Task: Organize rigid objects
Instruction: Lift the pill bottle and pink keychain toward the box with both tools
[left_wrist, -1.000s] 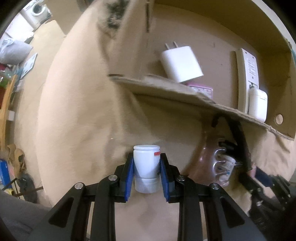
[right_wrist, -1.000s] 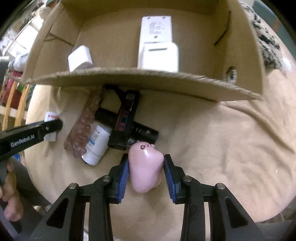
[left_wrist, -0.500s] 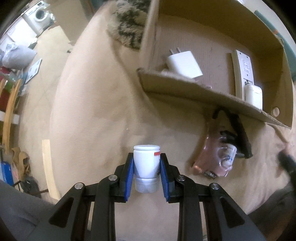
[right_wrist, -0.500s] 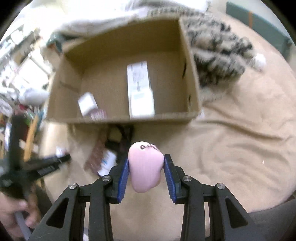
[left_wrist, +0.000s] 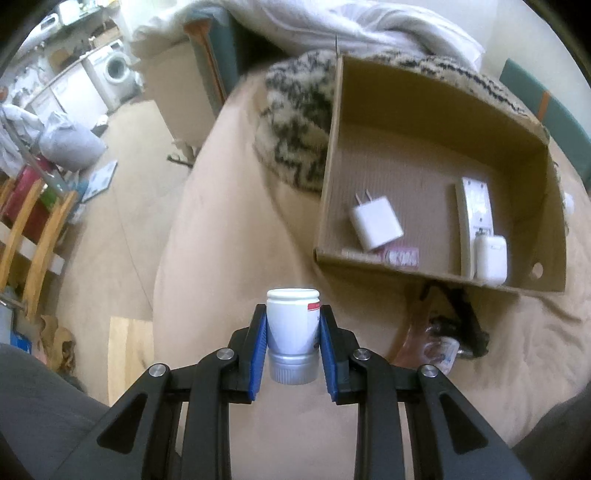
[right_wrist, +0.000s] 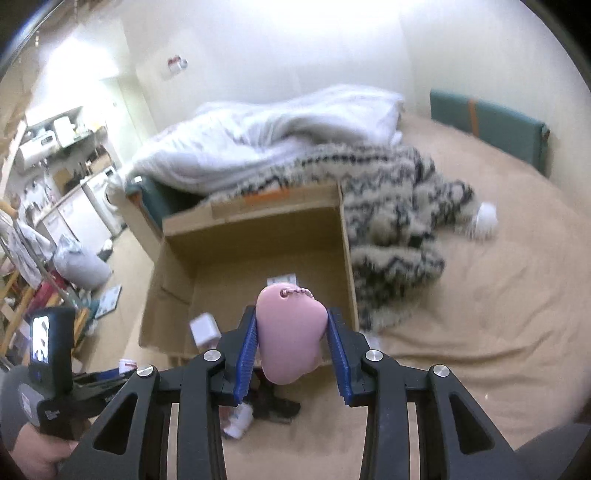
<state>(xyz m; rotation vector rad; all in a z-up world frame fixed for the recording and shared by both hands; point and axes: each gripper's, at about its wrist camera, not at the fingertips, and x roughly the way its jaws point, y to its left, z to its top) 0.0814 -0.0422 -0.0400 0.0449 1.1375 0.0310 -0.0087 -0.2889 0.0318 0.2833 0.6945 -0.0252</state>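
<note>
Rigid objects, partly sorted: cardboard box (left_wrist: 436, 155), open-topped, standing on a beige bedcover (left_wrist: 229, 229) against a black-and-cream patterned fleece blanket (left_wrist: 295, 122); contents on the box floor: white plug adapter (left_wrist: 376, 223) with prongs pointing away, small pink-and-white packet (left_wrist: 402, 257) just beside it at the near wall, long white remote-like slab (left_wrist: 474, 218) lying lengthwise, white rounded case (left_wrist: 491, 257) at the slab's near end. Left gripper (left_wrist: 293, 343): blue pads clamped on a white bottle (left_wrist: 293, 321), held with its grey ribbed cap toward the camera and its base away, red-edged label on the right side; bottle raised above the bedcover, to the left of and short of the box. Right gripper (right_wrist: 291, 339): blue pads clamped on a pink rounded case (right_wrist: 290, 332) with a pink bead chain at its top; case held in the air in front of the box's near wall. Unsorted heap (left_wrist: 443, 332) on the bedcover just outside the near wall: a clear brownish ribbed item, a small labelled white bottle, black objects, detail blurred. Behind the box: white duvet (right_wrist: 266, 136); a hand (right_wrist: 33, 454) on the left gripper's handle, lower left of the right view
</note>
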